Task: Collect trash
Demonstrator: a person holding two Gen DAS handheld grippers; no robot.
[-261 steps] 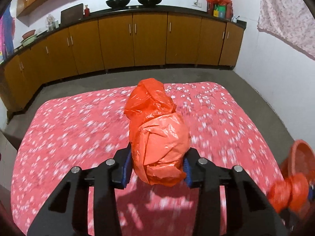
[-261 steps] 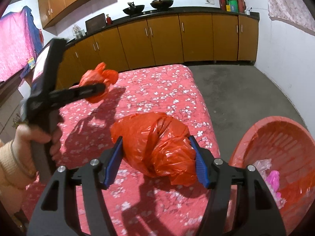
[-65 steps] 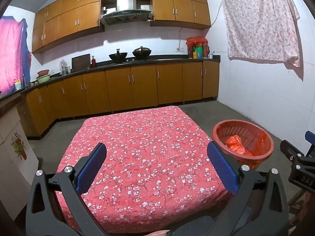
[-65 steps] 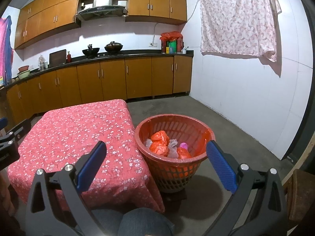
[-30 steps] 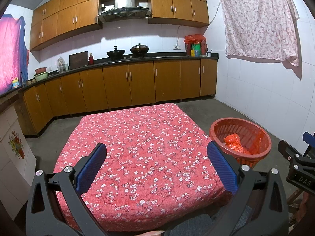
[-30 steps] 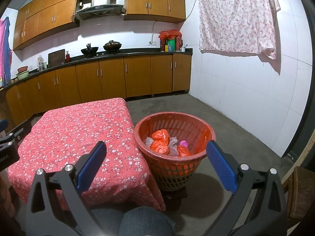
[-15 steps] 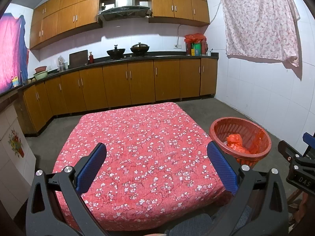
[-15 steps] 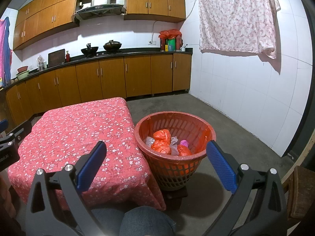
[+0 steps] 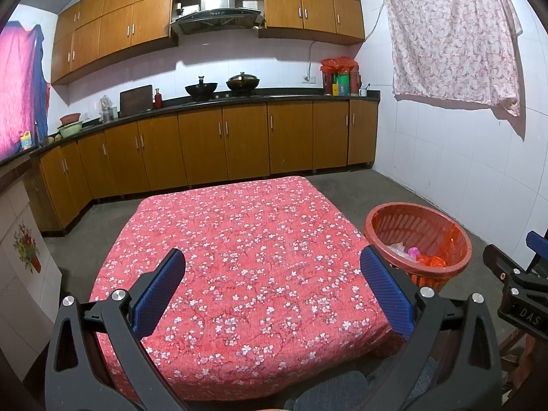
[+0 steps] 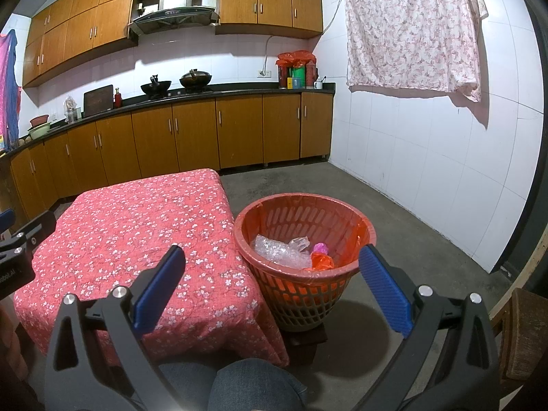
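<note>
Basket (image 10: pixel 304 236) bottom behind its rim; chair (image 10: pixel 524 335) cut by right edge

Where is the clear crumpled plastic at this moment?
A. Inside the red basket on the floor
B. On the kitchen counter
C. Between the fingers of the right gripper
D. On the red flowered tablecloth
A. The clear crumpled plastic lies inside the red basket, next to an orange bag; the right gripper is open and holds nothing.
</note>
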